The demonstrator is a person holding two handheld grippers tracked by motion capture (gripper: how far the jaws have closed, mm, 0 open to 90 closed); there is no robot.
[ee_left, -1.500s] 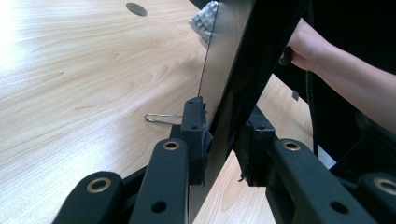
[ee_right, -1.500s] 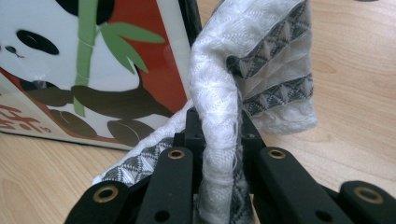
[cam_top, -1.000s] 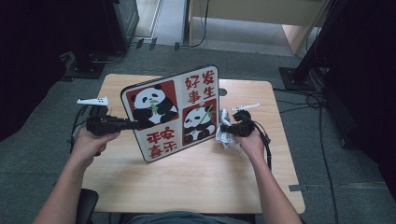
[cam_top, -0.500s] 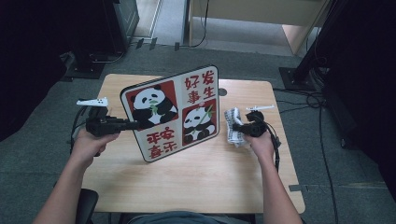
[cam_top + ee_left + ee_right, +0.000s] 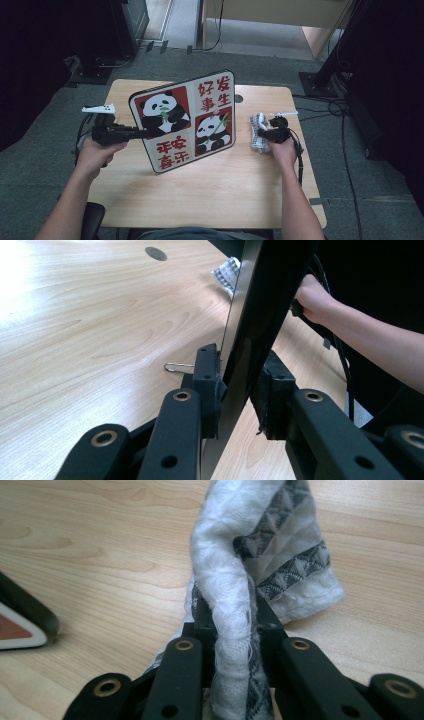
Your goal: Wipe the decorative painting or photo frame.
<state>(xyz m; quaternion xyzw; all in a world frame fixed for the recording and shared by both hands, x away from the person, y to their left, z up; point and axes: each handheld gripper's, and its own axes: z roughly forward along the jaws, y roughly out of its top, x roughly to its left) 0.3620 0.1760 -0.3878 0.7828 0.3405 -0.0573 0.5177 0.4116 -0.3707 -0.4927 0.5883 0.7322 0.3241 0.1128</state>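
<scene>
A rounded square board (image 5: 182,120) printed with pandas and red characters stands tilted on the wooden table (image 5: 210,195). My left gripper (image 5: 142,132) is shut on its left edge, and in the left gripper view both pads clamp the dark board edge (image 5: 260,305) at my left gripper (image 5: 239,390). To the right of the board, a white cloth with grey patterned bands (image 5: 257,132) rests on the table. My right gripper (image 5: 265,135) has just been opening its jaws. A fold of the cloth (image 5: 260,545) still fills the gap of the right gripper (image 5: 234,617), with the pads against it.
A round cable hole (image 5: 238,98) lies in the table behind the board. A thin bent wire (image 5: 177,366) lies on the wood near the left jaw. The board's corner (image 5: 20,620) sits left of the cloth. Dark equipment and cables surround the table on the grey carpet.
My right hand has carried the cloth to the right, away from the board's face, and down to the table. The board and my left hand have stayed still.
</scene>
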